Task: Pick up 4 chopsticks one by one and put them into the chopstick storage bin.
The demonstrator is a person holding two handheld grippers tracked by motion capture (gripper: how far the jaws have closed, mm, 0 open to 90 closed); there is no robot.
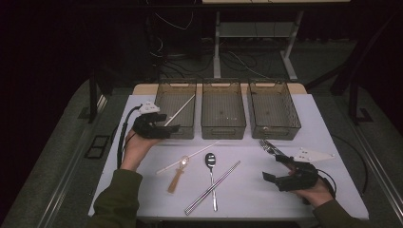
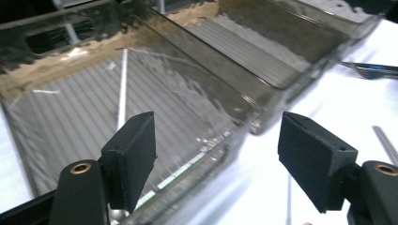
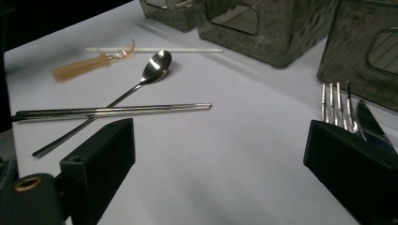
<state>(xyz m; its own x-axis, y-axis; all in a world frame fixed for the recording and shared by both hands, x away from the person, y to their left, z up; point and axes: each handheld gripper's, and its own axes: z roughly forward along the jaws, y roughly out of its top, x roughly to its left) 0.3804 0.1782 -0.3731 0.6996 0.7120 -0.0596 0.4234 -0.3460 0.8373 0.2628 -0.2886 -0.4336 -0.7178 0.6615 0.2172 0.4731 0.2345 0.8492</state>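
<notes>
The left gripper (image 1: 164, 127) hovers at the near edge of the leftmost smoky translucent plastic bin (image 1: 175, 108), its jaws spread fairly wide with nothing between them. Inside that bin a long white plastic chopstick (image 2: 122, 84) lies slanted across the ribbed floor, its far end leaning toward the back right corner. A second white chopstick (image 1: 187, 157) rests on the white tabletop (image 1: 261, 194) in front of the bins, just beside an amber translucent plastic spoon (image 1: 178, 173). Near these lie a shiny steel spoon (image 3: 152, 69) and a pair of steel chopsticks (image 3: 112, 111), which cross over the spoon's handle. The right gripper (image 1: 280, 168) sits low at the right, jaws wide and empty, close to a steel fork (image 3: 334, 105) and a steel knife (image 3: 371, 123).
</notes>
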